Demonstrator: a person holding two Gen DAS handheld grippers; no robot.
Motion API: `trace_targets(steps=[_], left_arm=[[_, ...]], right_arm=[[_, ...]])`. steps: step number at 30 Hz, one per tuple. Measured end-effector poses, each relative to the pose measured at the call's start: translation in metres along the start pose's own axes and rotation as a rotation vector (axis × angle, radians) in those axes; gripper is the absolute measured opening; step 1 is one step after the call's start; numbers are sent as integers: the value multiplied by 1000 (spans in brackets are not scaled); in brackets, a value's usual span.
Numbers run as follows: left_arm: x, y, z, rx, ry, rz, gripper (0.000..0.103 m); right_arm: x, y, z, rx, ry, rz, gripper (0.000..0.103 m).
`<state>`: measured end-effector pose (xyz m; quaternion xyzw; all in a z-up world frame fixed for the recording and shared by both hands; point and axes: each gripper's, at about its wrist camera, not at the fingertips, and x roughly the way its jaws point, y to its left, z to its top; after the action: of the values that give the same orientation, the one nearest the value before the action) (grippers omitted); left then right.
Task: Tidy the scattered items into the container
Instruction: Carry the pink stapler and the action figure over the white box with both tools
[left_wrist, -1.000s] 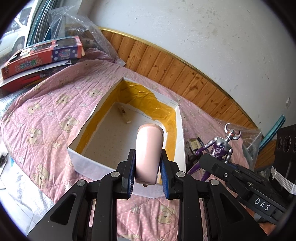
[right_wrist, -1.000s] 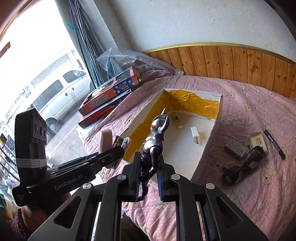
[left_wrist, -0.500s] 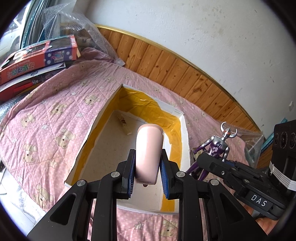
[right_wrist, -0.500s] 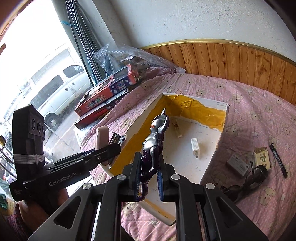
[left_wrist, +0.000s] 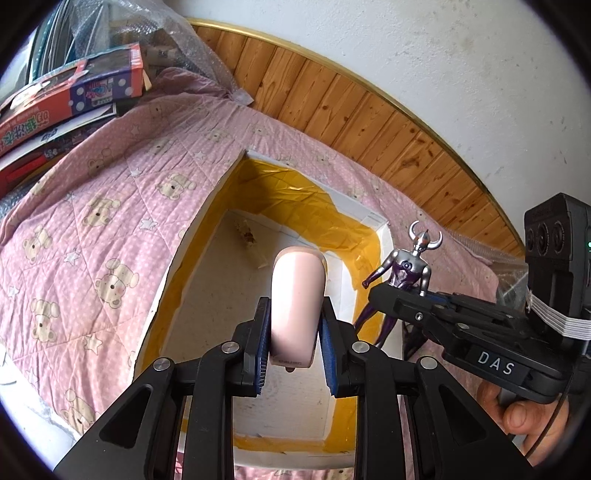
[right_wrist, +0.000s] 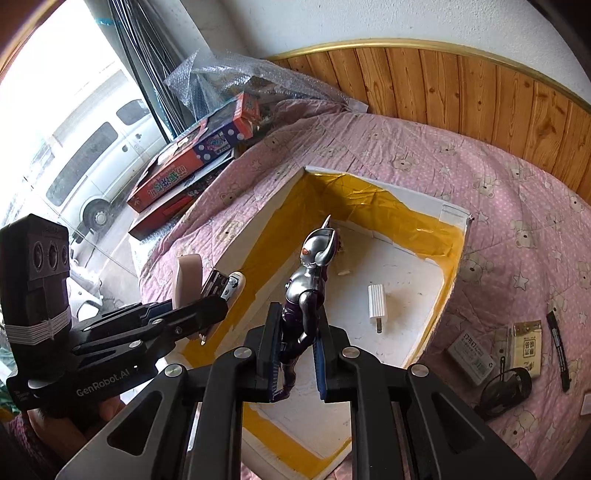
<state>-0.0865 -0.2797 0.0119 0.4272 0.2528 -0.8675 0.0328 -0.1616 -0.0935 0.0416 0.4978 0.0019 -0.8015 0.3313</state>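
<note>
Left tongs (left_wrist: 293, 345): blue-padded jaws pinching a pale pink stapler (left_wrist: 297, 308) by its flat sides, rounded end pointing away; seen from the right wrist, its metal mechanism hangs open beside the jaws. Right tongs (right_wrist: 295, 349): pressed onto the purple legs of a silver horned hero figure (right_wrist: 310, 280), which stands upright between the pads.

Beneath and just ahead of both tongs: an open white foam box (left_wrist: 192, 236) with yellow tape lining its inner walls; both held items hang over its near part. On the box floor, ahead and right of the right tongs, lies a white ribbed charger plug (right_wrist: 377, 306); farther in, small scraps.

Right of the right tongs, on the pink bear-print quilt (right_wrist: 517, 206) outside the box: a coiled black cable (right_wrist: 504, 387), two small staple boxes (right_wrist: 469, 354), a black pen (right_wrist: 558, 349).

Far left of both tongs: stacked red toy cartons (right_wrist: 192, 155), bubble wrap, then wood wall panelling (left_wrist: 362, 110).
</note>
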Motion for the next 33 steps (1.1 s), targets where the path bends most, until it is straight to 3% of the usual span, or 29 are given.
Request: trace_targets(steps=[12,25,33], left_arm=[[44,14,20,-47,118,35,25],[90,26,34,-48,273,122,25],[105,22,38,-17,299,165,26]], right_arm=[[60,-9,34,-33,144,-49,17],[120,-22,56,-54,305,-129,17],[146,-30,62,-30,367,-164,17]])
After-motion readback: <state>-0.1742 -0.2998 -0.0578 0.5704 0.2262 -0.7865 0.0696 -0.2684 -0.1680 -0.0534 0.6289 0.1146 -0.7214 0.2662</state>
